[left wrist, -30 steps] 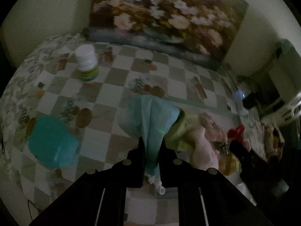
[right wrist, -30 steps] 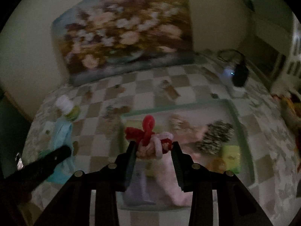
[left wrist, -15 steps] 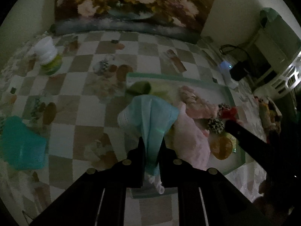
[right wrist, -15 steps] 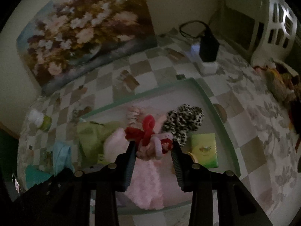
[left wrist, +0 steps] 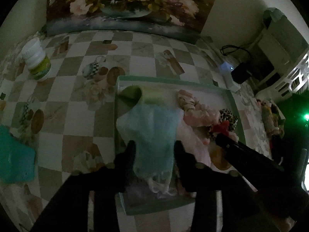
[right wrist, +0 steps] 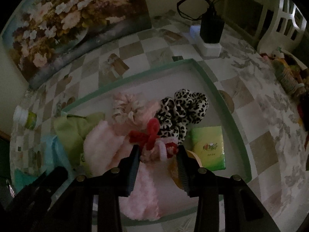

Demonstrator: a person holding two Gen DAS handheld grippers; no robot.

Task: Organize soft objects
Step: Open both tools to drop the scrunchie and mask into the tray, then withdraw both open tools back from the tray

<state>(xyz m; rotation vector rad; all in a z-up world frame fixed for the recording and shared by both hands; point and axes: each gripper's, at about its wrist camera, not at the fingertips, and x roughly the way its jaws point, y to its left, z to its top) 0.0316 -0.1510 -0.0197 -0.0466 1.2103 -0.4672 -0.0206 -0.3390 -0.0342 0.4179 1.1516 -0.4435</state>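
Over tray [left wrist: 234, 104]: left hand-held gripper [left wrist: 154, 145] apparently spread, blue cloth [left wrist: 152, 127] between fingers; right hand-held gripper [right wrist: 158, 150] similarly around red-pink scrunchies [right wrist: 152, 139]. Lower, release inside rim.

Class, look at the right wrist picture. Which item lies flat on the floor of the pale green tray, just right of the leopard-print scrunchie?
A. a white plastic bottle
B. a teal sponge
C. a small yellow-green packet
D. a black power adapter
C: the small yellow-green packet lies flat inside the pale green tray, beside the leopard-print scrunchie, whereas the bottle and adapter stand outside it.
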